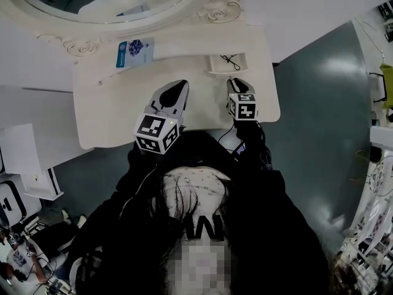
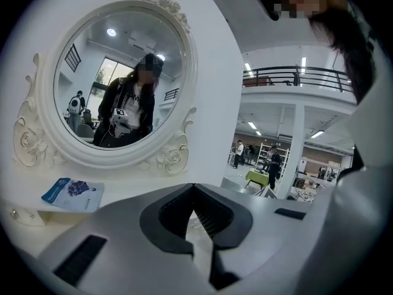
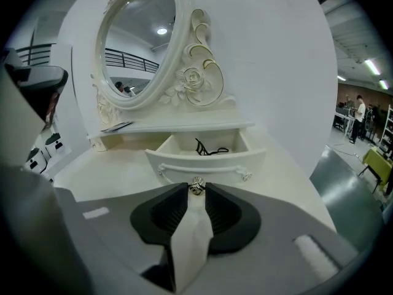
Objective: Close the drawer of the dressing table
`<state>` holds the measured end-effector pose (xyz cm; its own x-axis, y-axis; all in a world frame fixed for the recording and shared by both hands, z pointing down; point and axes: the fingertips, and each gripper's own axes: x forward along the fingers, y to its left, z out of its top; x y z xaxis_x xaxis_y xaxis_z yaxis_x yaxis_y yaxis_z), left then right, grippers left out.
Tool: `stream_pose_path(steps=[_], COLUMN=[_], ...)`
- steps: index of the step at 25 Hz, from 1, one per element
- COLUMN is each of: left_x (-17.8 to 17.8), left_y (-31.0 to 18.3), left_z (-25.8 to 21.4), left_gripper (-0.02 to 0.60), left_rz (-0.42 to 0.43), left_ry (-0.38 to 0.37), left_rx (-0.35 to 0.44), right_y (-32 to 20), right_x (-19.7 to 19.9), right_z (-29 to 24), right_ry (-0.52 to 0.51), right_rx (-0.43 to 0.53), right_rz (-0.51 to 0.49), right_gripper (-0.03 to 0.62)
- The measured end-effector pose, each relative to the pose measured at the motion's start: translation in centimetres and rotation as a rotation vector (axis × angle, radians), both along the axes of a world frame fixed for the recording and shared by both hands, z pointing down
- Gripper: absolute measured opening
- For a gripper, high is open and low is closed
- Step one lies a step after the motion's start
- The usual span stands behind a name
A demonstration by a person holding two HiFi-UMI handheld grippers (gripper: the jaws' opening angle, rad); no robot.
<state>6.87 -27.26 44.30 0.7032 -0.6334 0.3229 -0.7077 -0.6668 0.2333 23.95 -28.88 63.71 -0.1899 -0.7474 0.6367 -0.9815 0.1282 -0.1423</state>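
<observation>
Right gripper view, curved drawer (image 3: 206, 158), oval mirror (image 3: 138, 39)

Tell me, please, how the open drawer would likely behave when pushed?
The drawer looks rigid and nearly empty, holding only a thin black cord, so it probably slides in lightly. Pushed at its central knob, it should go straight rather than skew.
</observation>
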Motion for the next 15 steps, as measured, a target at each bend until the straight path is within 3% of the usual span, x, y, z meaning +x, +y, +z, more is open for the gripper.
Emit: stream_pose_path(steps=[15], left_x=[-0.5], left_y=[-2.2], left_z=[0.4], left_gripper=[0.000], left_rz=[-0.016], left_ry=[0.029], left_rx=[-0.025], right_y=[-0.2], right_x=[-0.1], right_z=[-0.1], right_ry=[0.019], right_rx=[0.012], right_rz=[-0.063], right_gripper=[0.107])
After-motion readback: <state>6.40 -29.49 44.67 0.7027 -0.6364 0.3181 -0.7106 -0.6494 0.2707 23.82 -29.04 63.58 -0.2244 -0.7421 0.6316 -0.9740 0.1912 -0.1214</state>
